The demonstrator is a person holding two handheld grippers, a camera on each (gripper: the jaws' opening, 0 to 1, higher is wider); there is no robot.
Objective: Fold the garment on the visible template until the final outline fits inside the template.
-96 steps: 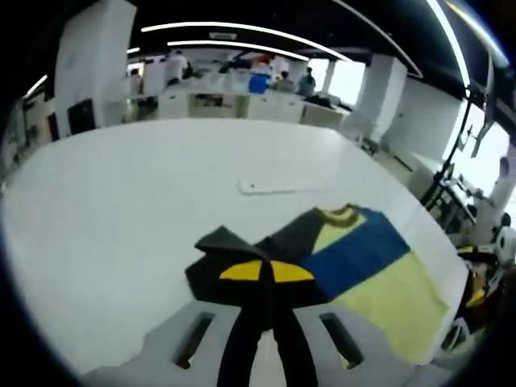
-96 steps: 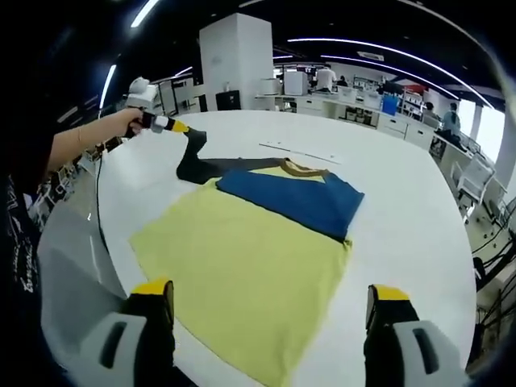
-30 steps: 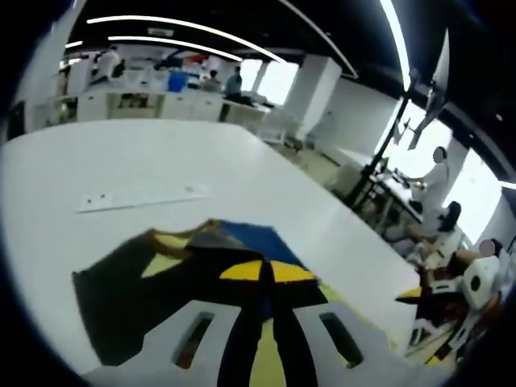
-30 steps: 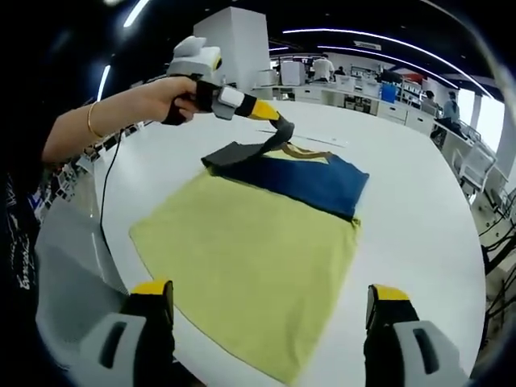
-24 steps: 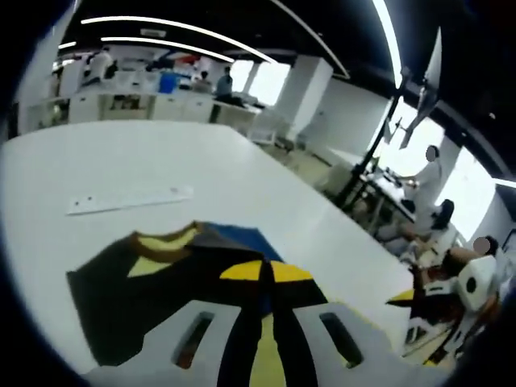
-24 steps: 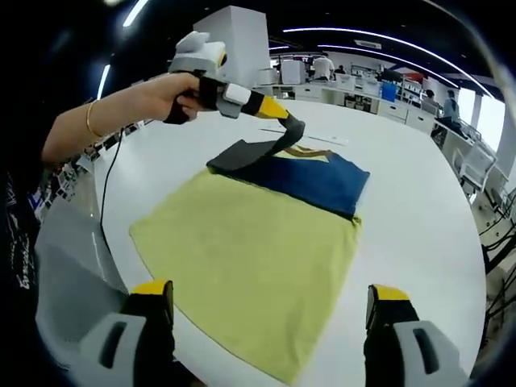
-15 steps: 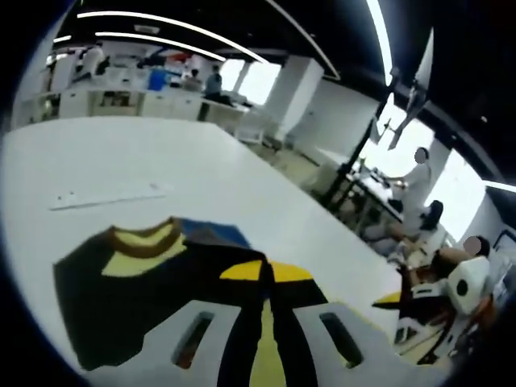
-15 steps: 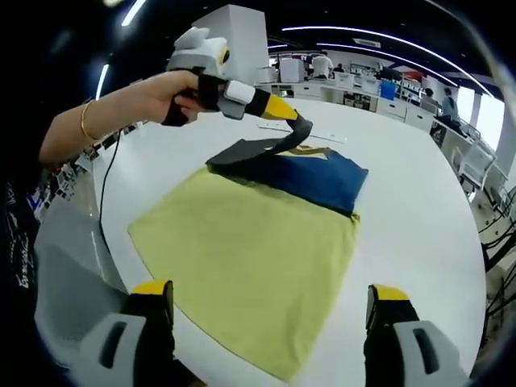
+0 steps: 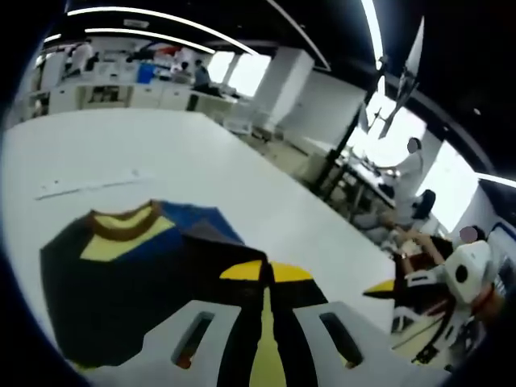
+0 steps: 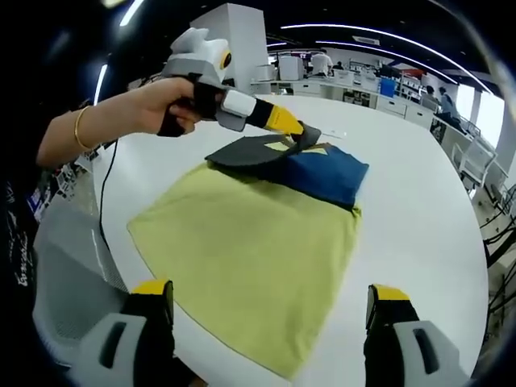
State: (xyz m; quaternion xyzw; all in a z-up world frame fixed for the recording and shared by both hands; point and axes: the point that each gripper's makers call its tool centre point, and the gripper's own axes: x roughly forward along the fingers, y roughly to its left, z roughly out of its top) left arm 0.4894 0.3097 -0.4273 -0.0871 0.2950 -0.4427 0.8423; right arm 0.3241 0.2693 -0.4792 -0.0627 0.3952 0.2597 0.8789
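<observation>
The garment lies flat on the white table. It has a yellow body, a blue chest band, a brown collar and dark sleeves. My left gripper, held in a person's hand, is shut on the dark sleeve. That sleeve is folded over the chest, and the gripper tip hovers just above the blue band. In the left gripper view the same jaws meet on dark cloth. My right gripper stands open over the yellow hem, holding nothing.
A thin white strip lies on the table beyond the collar. The table's rounded edge runs close to the garment on the left. People sit past the table, and benches line the far wall.
The left gripper has carried the dark sleeve across the garment from the outer side onto the blue band and lowered it. The right gripper has not moved.
</observation>
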